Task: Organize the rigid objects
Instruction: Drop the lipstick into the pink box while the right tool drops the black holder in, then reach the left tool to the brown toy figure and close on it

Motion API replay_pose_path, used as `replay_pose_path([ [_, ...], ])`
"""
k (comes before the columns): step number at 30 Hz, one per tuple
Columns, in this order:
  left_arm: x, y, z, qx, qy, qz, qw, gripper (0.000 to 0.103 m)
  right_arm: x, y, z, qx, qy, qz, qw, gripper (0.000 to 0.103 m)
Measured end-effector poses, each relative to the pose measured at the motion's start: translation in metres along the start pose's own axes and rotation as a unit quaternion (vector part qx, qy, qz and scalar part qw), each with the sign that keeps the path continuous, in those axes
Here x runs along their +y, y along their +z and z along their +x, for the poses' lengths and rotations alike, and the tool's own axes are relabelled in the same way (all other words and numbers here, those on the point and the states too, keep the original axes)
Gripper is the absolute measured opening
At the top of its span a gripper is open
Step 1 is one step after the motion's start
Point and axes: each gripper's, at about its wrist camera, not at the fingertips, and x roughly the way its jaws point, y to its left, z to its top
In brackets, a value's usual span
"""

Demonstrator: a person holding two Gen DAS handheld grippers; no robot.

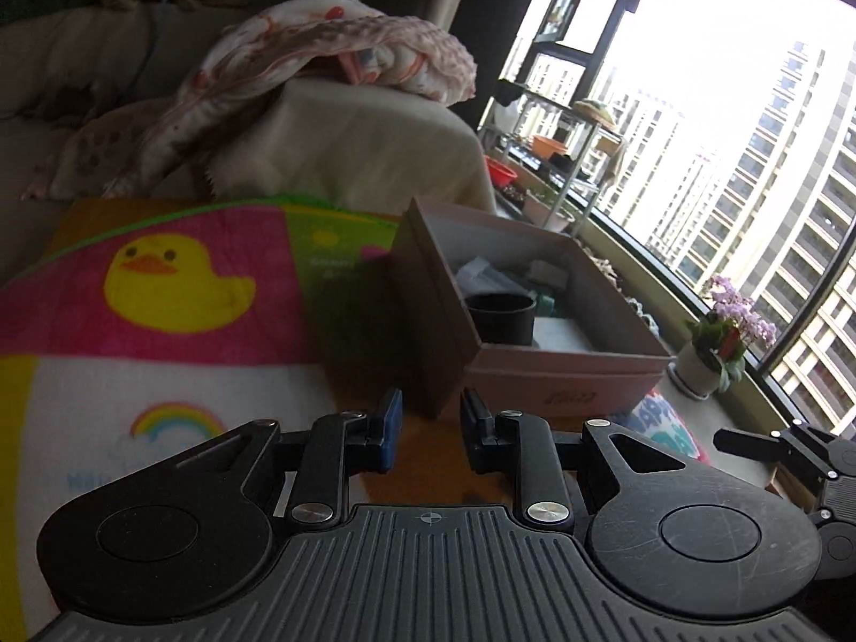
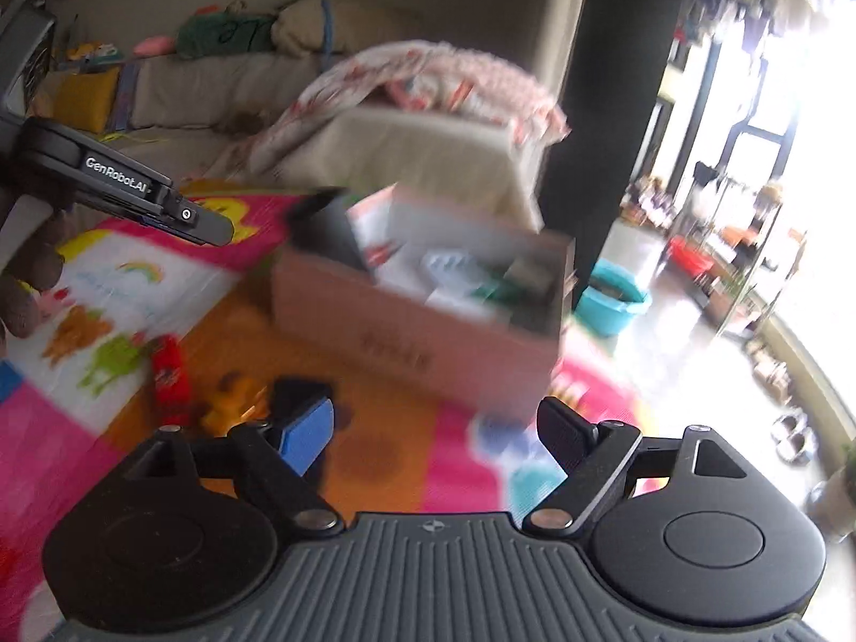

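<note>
A pink cardboard box (image 1: 567, 374) stands on the play mat, with a black cup (image 1: 500, 318) and several packets inside. My left gripper (image 1: 430, 428) is open and empty, just in front of the box's near corner. In the right wrist view the box (image 2: 417, 331) is blurred, with the black cup (image 2: 329, 232) at its left end. My right gripper (image 2: 438, 433) is open wide and empty, above the mat before the box. A red packet (image 2: 170, 374), a yellow toy (image 2: 230, 401) and a dark object (image 2: 299, 390) lie on the mat to its left.
The colourful play mat (image 1: 176, 289) covers the floor. A sofa with a draped blanket (image 1: 331, 53) stands behind the box. A potted flower (image 1: 717, 342) and plant racks sit by the window. A teal basin (image 2: 612, 302) is right of the box. The left gripper's body (image 2: 123, 182) shows at upper left.
</note>
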Motion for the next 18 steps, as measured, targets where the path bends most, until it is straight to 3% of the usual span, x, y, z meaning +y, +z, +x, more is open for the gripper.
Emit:
replay_pose_path([
  [6, 0.014, -0.023, -0.025, 0.005, 0.007, -0.031, 0.9995, 0.026, 0.017, -0.007, -0.005, 0.011, 0.019, 0.021, 1.0, 0.084],
  [9, 0.009, -0.03, -0.028, 0.01, 0.009, -0.022, 0.9997, 0.026, 0.019, -0.002, -0.002, 0.012, 0.024, 0.029, 0.999, 0.084],
  [14, -0.002, -0.041, -0.031, 0.021, 0.006, -0.001, 0.9998, 0.026, 0.023, -0.002, 0.017, 0.047, 0.068, 0.073, 0.994, 0.084],
  [18, -0.009, -0.047, -0.034, 0.028, 0.004, 0.02, 0.9994, 0.026, 0.033, -0.005, 0.022, 0.05, 0.068, 0.056, 0.995, 0.084],
])
